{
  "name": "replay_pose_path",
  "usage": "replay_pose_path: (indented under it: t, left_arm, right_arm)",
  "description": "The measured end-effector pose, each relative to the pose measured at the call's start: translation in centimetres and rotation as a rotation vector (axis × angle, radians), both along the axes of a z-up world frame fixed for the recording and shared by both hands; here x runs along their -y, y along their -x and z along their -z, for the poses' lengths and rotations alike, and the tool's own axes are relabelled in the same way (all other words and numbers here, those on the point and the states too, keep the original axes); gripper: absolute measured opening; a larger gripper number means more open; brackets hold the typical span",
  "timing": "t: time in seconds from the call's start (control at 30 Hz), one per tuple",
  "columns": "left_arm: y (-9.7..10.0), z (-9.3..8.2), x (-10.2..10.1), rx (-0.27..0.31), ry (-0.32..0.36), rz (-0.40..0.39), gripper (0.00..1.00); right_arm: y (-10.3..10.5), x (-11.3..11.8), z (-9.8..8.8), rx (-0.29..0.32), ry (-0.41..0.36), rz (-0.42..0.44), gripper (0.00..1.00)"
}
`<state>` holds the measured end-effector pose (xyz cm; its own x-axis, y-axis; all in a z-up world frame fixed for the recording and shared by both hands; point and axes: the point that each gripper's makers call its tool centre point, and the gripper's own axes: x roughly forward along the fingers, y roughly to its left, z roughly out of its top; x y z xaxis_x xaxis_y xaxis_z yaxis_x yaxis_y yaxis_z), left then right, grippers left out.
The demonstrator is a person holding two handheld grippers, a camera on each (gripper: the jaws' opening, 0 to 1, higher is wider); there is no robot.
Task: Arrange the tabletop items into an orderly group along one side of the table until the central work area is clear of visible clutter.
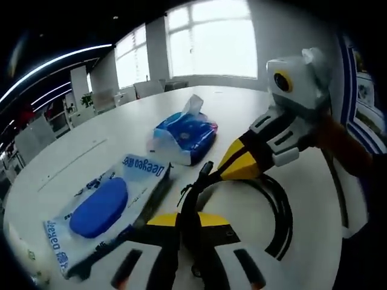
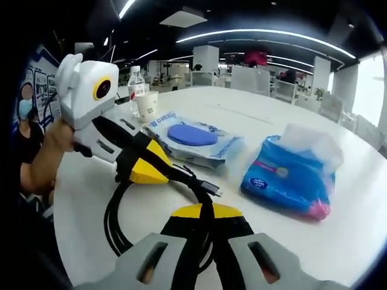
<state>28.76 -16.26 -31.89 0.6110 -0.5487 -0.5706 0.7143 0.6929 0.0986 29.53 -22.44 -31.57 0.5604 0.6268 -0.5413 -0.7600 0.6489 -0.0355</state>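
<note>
A white round table (image 1: 254, 115) stands in an open office with bright windows behind. A coiled black cable (image 1: 275, 205) lies near the table's near edge, between both tools. In the left gripper view, the left gripper (image 1: 188, 241) has its yellow-tipped jaws pressed together on a strand of the cable, which rises between them. The right gripper (image 1: 233, 166) comes in from the right, its yellow tips pinched on the cable close to its plug end. In the right gripper view, the right gripper (image 2: 202, 232) clamps the cable loop (image 2: 121, 223) between its jaws, and the left gripper (image 2: 148, 169) grips the strand just short of the plug (image 2: 211, 188).

Beyond the cable lies a flat wet-wipe pack (image 1: 100, 208) with a blue lid, and beside it a blue tissue pack (image 1: 184, 136) with a tissue standing up. Further off stand a paper cup (image 2: 146, 106) and a water bottle (image 2: 136, 84), just beside each other.
</note>
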Motion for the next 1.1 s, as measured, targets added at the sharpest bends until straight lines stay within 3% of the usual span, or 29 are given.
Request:
replay_pose_path:
  t: [0.37,0.6,0.83,0.93,1.0,1.1]
  left_arm:
    - [0.0,0.4,0.1,0.035,-0.069,0.015,0.08]
    - [0.2,0.0,-0.3,0.060,-0.010,0.015,0.12]
    - [0.7,-1.6,-1.3,0.082,0.066,0.018,0.18]
    - [0.9,-1.8,-1.7,0.084,0.065,0.024,0.29]
    - [1.0,-2.2,-1.8,0.096,0.076,0.018,0.30]
    - [1.7,-3.1,-1.7,0.117,0.100,0.035,0.36]
  right_arm:
    - [0.1,0.0,0.7,0.026,0.014,-0.030,0.01]
    - [0.4,0.1,0.5,0.040,0.017,-0.064,0.03]
    - [0.5,0.7,-0.6,0.078,0.022,-0.063,0.16]
    - [0.7,0.5,-0.9,0.092,0.022,-0.061,0.27]
    - [0.8,0.5,-1.3,0.115,0.027,-0.062,0.28]
    - [1.1,0.4,-2.0,0.130,0.023,-0.059,0.37]
